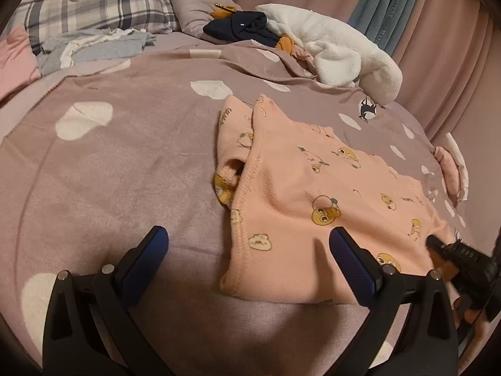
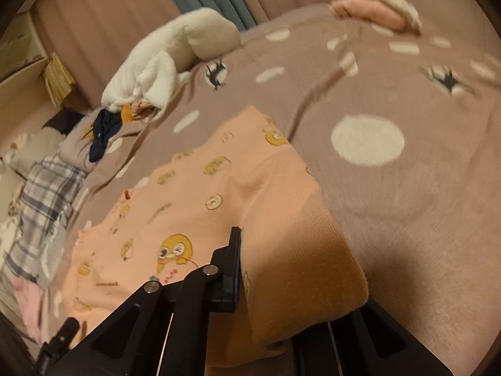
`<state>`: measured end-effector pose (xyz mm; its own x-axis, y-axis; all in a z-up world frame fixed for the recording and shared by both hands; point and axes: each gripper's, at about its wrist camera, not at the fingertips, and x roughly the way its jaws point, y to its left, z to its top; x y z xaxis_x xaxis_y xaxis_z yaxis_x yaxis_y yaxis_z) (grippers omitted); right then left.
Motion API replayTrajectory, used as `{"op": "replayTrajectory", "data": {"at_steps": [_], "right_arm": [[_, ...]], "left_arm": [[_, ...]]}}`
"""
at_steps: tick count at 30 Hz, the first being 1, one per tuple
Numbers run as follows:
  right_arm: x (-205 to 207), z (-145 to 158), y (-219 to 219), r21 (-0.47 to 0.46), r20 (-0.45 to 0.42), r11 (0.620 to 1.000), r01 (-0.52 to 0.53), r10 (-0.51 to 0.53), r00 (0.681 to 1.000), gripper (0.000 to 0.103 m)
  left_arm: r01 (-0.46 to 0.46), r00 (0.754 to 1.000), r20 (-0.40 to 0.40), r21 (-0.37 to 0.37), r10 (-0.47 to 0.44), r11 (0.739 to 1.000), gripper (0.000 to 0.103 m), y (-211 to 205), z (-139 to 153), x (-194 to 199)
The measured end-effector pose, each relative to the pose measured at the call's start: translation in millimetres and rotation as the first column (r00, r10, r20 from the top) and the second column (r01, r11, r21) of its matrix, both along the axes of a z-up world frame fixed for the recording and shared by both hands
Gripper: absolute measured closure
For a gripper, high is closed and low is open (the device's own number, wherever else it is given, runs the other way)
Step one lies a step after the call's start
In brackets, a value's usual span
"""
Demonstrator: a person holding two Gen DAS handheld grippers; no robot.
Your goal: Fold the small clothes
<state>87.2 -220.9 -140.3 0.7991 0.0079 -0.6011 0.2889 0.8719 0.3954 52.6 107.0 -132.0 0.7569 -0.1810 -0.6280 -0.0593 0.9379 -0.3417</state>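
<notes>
From the left wrist, the left gripper (image 1: 249,239) hovers with jaws spread over the peach cartoon-print fleece garment (image 1: 316,200) lying on the mauve spotted blanket (image 1: 125,172). From the right wrist, the right gripper (image 2: 239,235) is clamped on the garment's hem, apparently mid-fold; next, carry the edge across and release

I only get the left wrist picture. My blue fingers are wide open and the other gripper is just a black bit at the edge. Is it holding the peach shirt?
Observer: Yes. The right gripper is shut on the peach shirt, with its hem draped over the fingers.
Operator: Is the shirt flat there?
Observer: No, that edge is lifted off the blanket.
Operator: Anything past it?
Observer: A pink folded cloth at the far edge.
</notes>
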Motion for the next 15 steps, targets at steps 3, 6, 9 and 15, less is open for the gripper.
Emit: {"op": "replayTrajectory", "data": {"at_steps": [3, 6, 9, 15], "right_arm": [[-0.8, 11.9, 7.6, -0.029, 0.033, 1.0, -0.001, 0.002, 0.999, 0.095], [0.8, 24.8, 18.0, -0.026, 0.081, 0.999, -0.031, 0.033, 0.996, 0.095], [5.7, 37.3, 36.5, -0.038, 0.13, 0.997, -0.071, 0.075, 0.989, 0.095], [23.4, 45.2, 91.3, -0.091, 0.139, 0.975, -0.201, 0.213, 0.967, 0.095]], "left_arm": [[-0.011, 1.0, -0.005, 0.066, 0.011, 0.998, 0.0, 1.5, 2.7, -0.3], [-0.029, 0.999, -0.016, 0.042, 0.03, 0.999, 0.0, 17.0, 2.9, 1.0], [-0.056, 0.998, -0.021, -0.016, 0.056, 0.998, 0.0, 41.2, 8.7, 5.2], [-0.126, 0.992, -0.008, -0.03, 0.126, 0.992, 0.0, 69.5, 19.1, -1.0]]}}
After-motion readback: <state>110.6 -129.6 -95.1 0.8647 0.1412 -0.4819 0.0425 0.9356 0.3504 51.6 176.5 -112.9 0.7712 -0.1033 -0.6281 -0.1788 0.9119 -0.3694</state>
